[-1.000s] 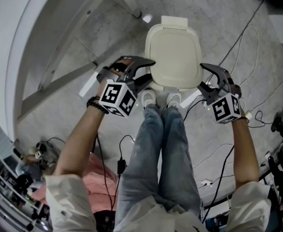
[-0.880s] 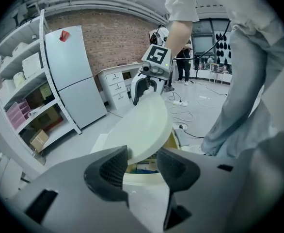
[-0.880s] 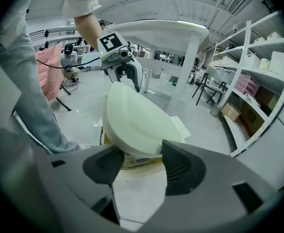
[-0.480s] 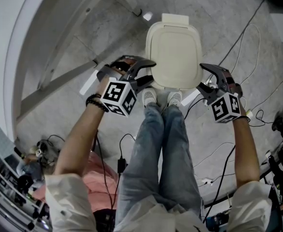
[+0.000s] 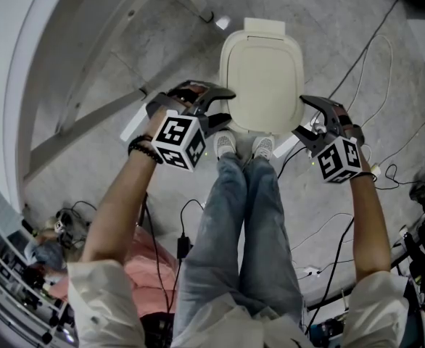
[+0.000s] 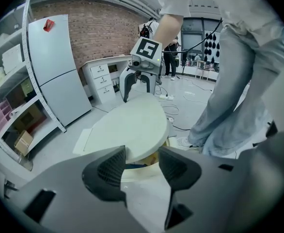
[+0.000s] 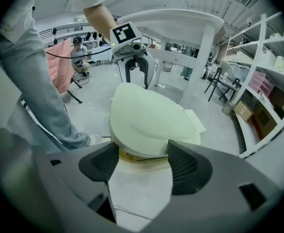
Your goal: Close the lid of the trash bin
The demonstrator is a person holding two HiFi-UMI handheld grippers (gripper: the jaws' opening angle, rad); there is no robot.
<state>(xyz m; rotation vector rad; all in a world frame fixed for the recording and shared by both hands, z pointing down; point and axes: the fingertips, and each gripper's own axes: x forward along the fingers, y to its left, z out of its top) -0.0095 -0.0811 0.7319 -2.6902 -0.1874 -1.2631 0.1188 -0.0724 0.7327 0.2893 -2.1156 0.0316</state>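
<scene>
Cream plastic makes up the trash bin (image 5: 262,85), which stands on the floor (image 5: 162,42) just beyond the person's white shoes (image 5: 225,145). Its lid (image 7: 149,115) lies nearly flat over the body, and both gripper views show a thin yellowish gap under the lid's near edge.

The left gripper (image 5: 225,106) hovers at the bin's near-left corner and the right gripper (image 5: 302,116) at its near-right corner. Each points steeply down at the lid's edge. Both pairs of jaws have just been opening and now stand spread. Nothing is pinched: the pads press on nothing, and the lid's rim shows in the gap beyond them.

Mottled pale grey stone or concrete covers the floor. Black cables (image 5: 365,56) trail across it on the right, and a pink cloth (image 5: 136,259) lies near the person's left leg. A white table frame (image 5: 89,122) slants across the left.

Farther out on that side are a brick wall (image 6: 108,38), a grey cabinet (image 6: 55,67), a white drawer unit (image 6: 101,79) and open shelving (image 6: 11,106). More shelves (image 7: 268,81) line the far side of the room.
</scene>
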